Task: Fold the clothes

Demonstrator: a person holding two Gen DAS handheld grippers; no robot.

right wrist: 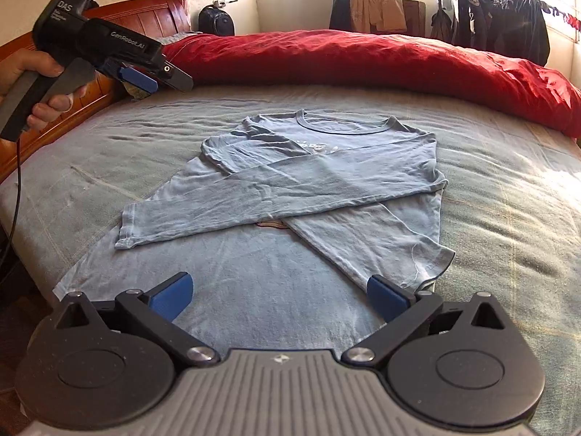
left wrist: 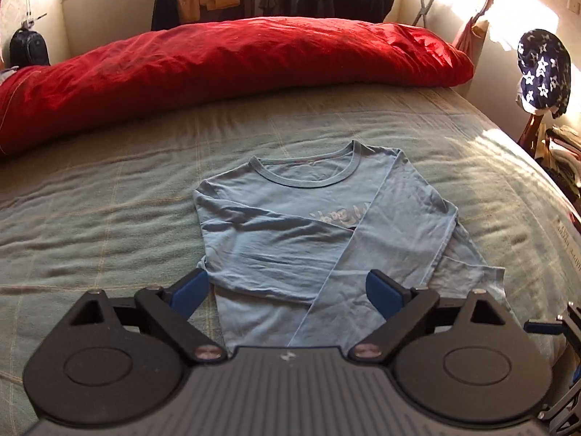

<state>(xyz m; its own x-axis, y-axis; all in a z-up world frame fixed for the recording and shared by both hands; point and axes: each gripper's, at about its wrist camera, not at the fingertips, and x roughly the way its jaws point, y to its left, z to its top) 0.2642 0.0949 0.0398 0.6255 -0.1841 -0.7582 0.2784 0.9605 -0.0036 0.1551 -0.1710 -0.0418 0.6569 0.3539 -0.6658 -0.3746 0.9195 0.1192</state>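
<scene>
The blue fingers [left wrist: 190, 292] of the left gripper [left wrist: 287, 290] are spread wide with nothing between them, and those of the right gripper [right wrist: 279, 296] are likewise apart and empty above the hem. A light blue long-sleeved shirt [right wrist: 326, 167] is laid flat, neckline away, on the green-grey bedspread [right wrist: 508, 200], both sleeves crossed over the chest. The fabric appears thin, soft and light, so it is likely to drape, wrinkle and slide; a pinch at the two hem corners [right wrist: 65, 287] is judged best for folding upward. A long red pillow [left wrist: 236, 58] lies beyond, well apart. Hanging clothes [right wrist: 501, 18] and a wooden headboard [right wrist: 145, 18] are seen at the edges. Nothing blocks the shirt.
</scene>
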